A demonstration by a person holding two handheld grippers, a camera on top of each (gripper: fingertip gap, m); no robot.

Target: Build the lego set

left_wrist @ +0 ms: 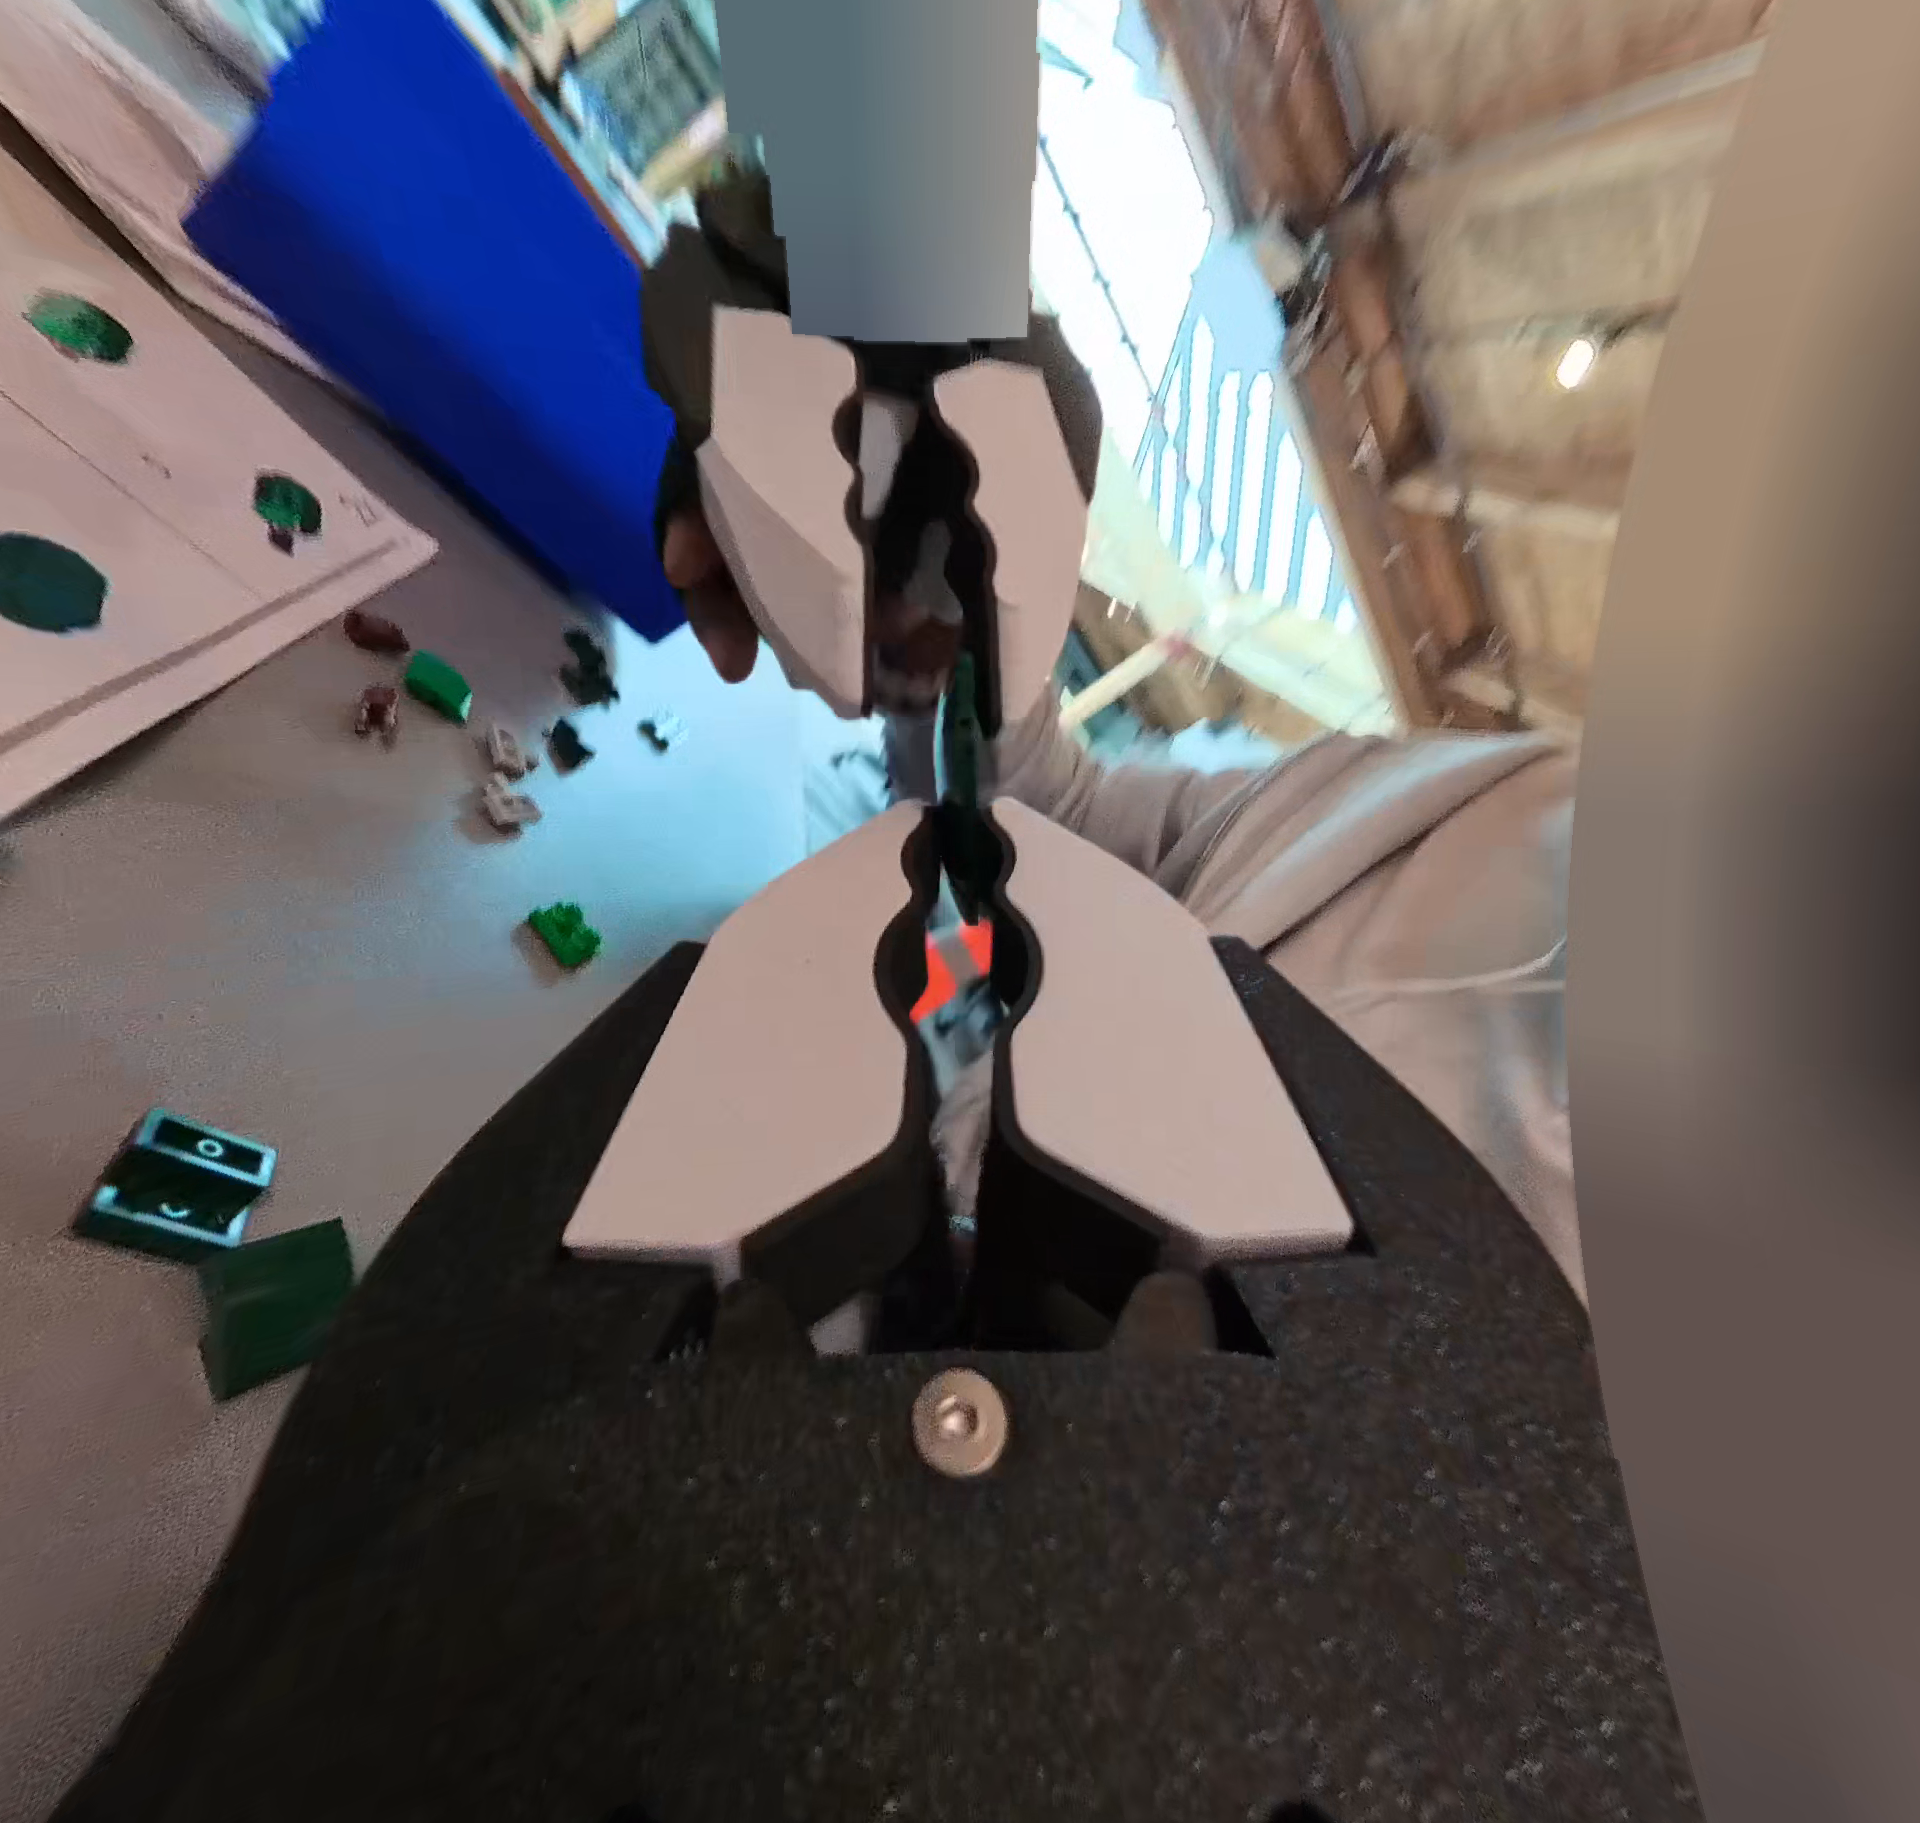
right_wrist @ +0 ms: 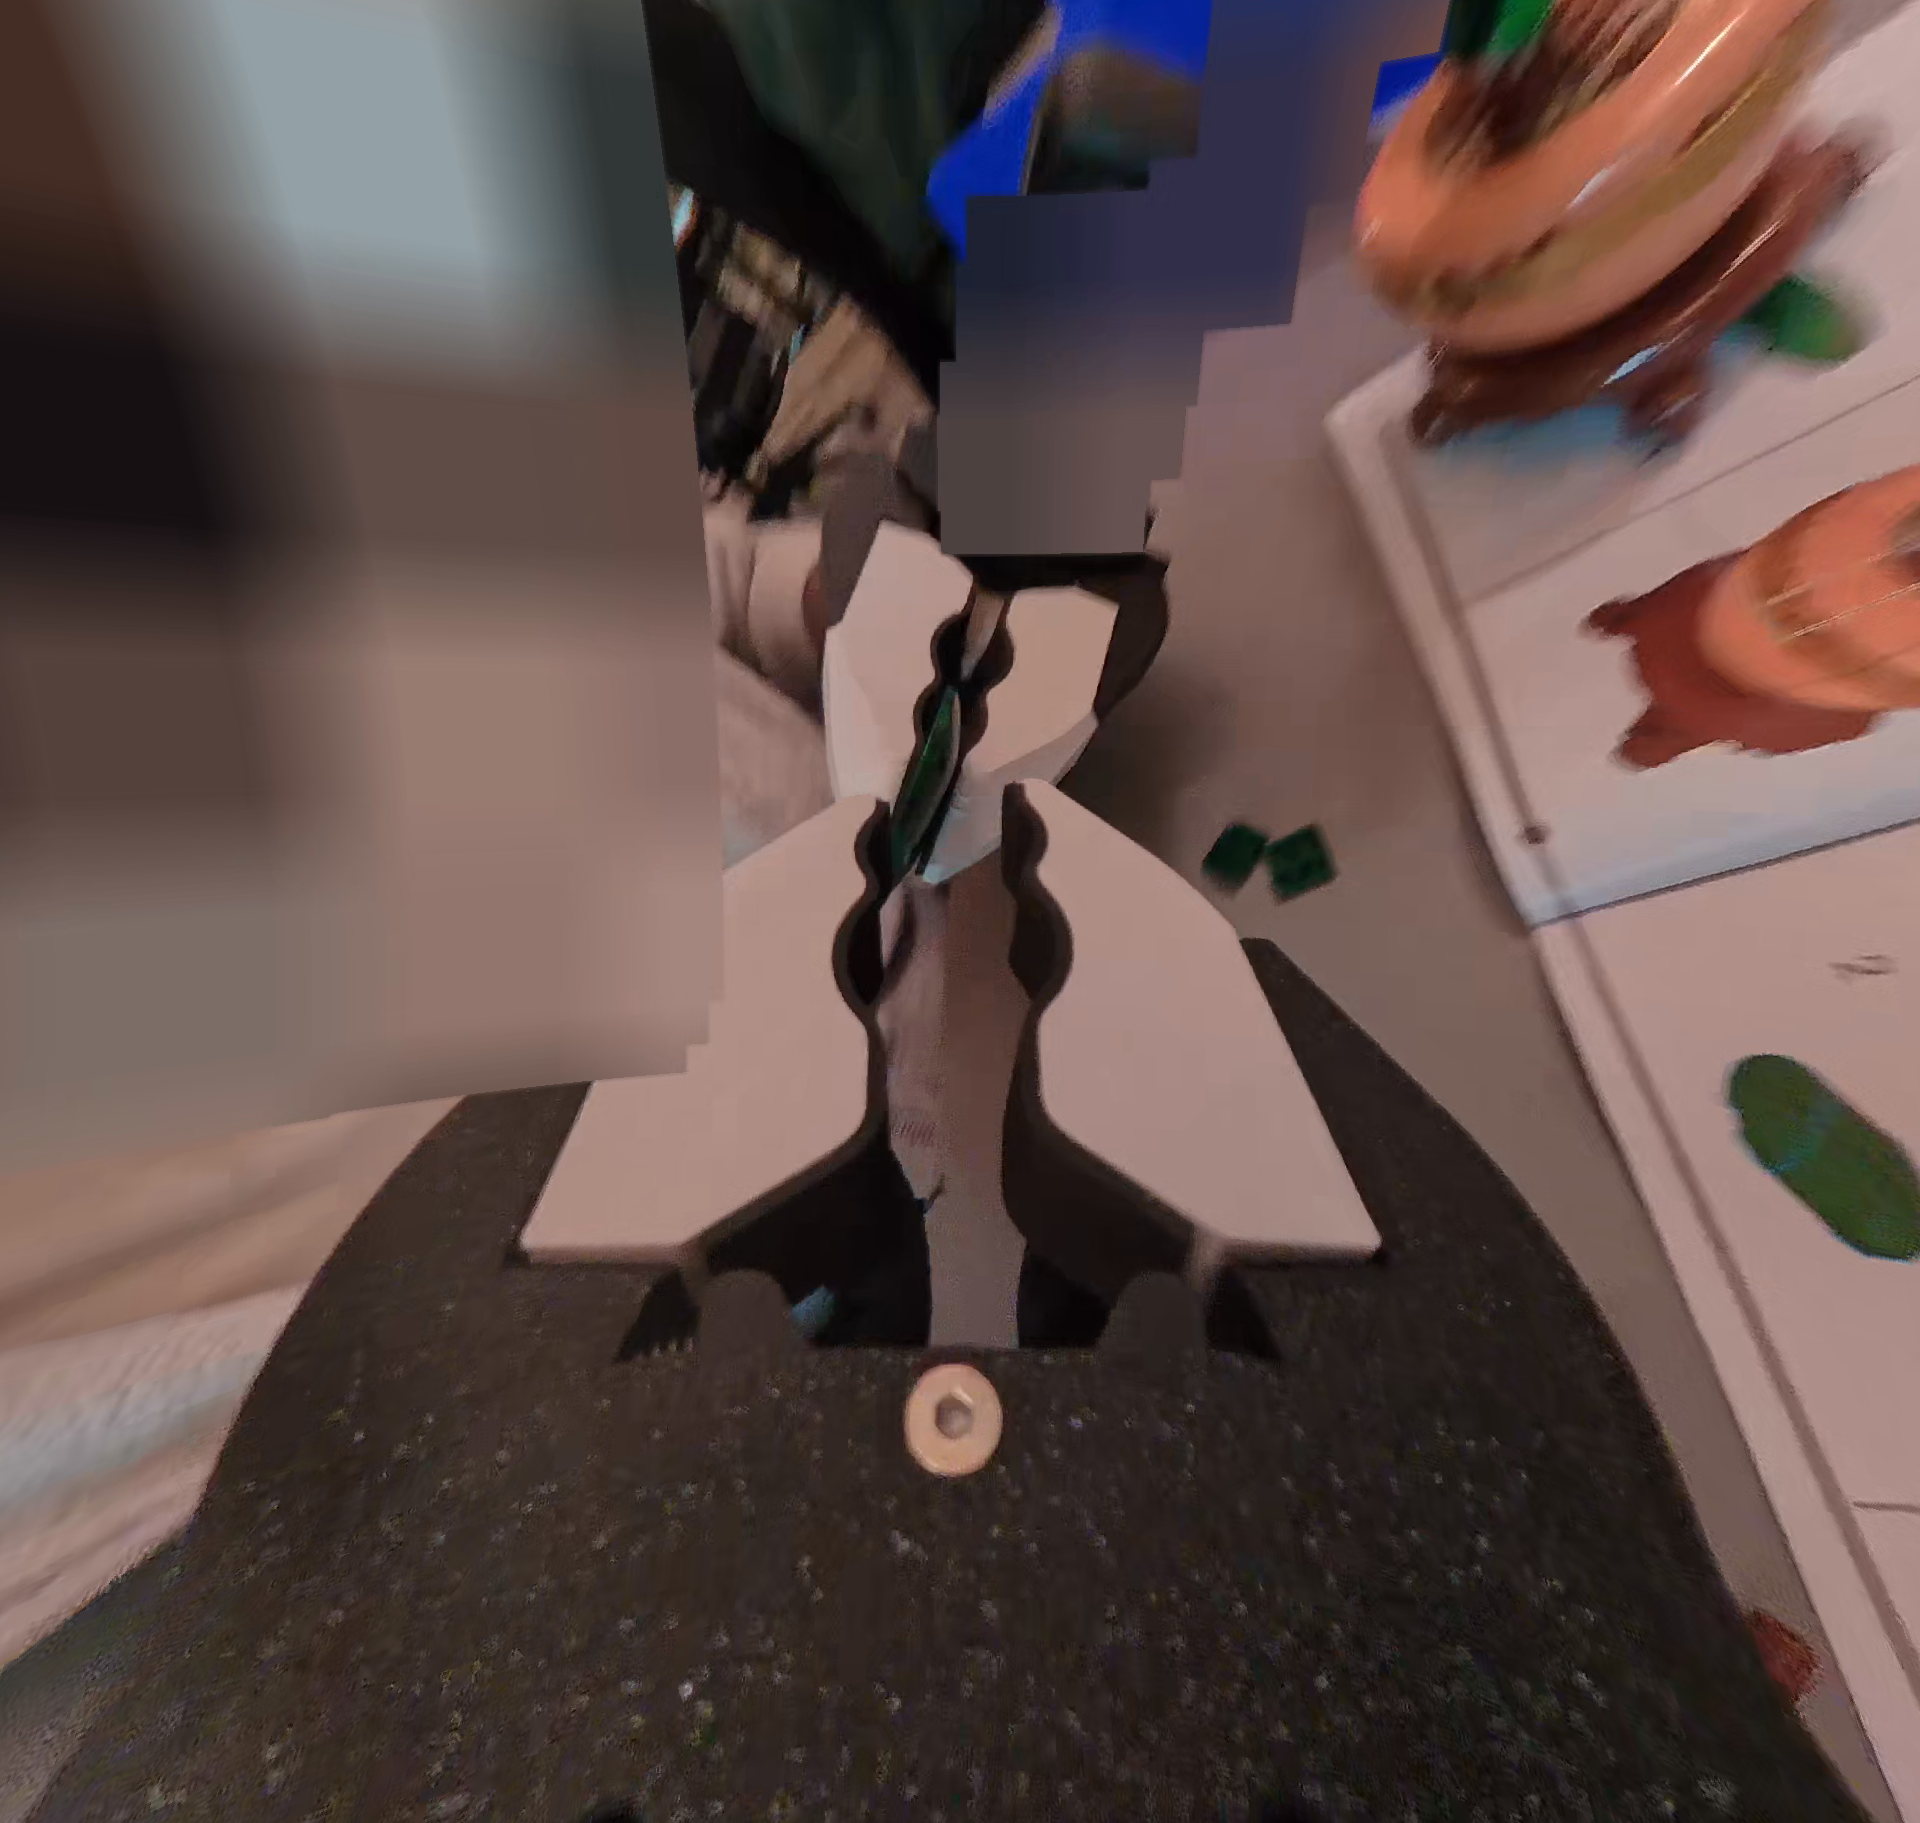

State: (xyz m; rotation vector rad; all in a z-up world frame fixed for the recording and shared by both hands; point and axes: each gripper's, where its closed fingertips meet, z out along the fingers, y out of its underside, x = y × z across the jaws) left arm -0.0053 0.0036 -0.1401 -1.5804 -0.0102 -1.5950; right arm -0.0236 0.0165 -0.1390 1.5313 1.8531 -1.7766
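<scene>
My two grippers meet tip to tip in the air above the table. In the left wrist view my left gripper (left_wrist: 961,823) is shut on a thin dark green lego piece (left_wrist: 962,734) that reaches up into the tips of the right gripper (left_wrist: 930,705) facing it. In the right wrist view my right gripper (right_wrist: 948,809) has narrow jaws closed around the green piece (right_wrist: 923,771), with the left gripper (right_wrist: 940,734) opposite and touching. The joint between the tips is mostly hidden by the fingers.
Loose bricks lie on the pale table: a bright green one (left_wrist: 566,934), dark green ones (left_wrist: 177,1186), grey and brown bits (left_wrist: 504,776). An instruction sheet (left_wrist: 156,526) and a blue box (left_wrist: 436,246) sit at the left. A person's grey sleeve (left_wrist: 1299,838) is on the right. Two dark green pieces (right_wrist: 1268,859) lie by the sheet (right_wrist: 1558,734).
</scene>
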